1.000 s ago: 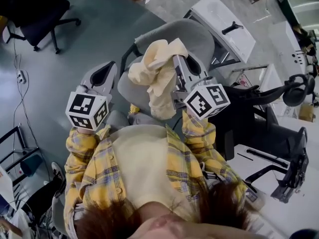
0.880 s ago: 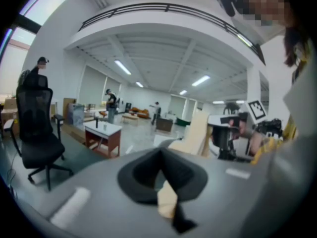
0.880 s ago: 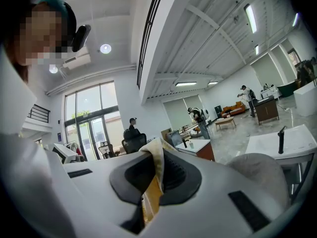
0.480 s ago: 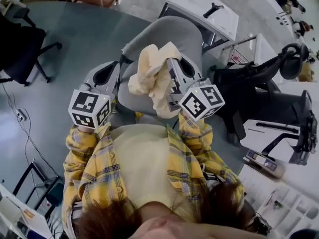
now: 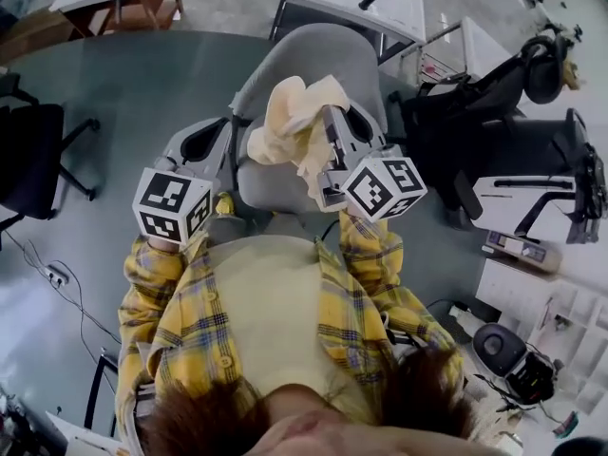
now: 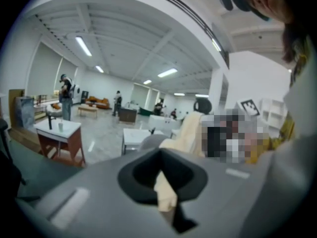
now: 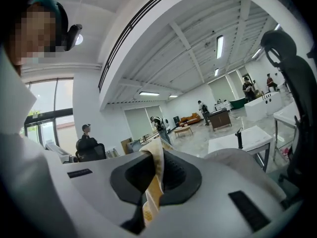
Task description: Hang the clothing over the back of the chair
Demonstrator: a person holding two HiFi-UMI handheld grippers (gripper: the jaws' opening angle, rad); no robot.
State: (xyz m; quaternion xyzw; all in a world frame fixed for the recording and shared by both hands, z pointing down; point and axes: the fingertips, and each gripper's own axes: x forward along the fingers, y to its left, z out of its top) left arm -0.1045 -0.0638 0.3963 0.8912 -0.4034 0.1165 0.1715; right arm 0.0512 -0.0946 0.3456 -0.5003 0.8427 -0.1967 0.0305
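Clothing (image 5: 290,126), soft and floppy (best held by two spread edges), hangs bunched before the chair (image 5: 313,60) back, right gripper (image 5: 330,122) clamped on it, left gripper (image 5: 220,131) seemingly pinching an edge.

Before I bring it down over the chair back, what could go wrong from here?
The cream fabric garment hangs bunched at the right hand-held gripper, so it may land as a lump on the rounded grey padded chair back and slide off. The left hand-held gripper seems to pinch only a narrow edge, which could slip out when you spread the cloth.
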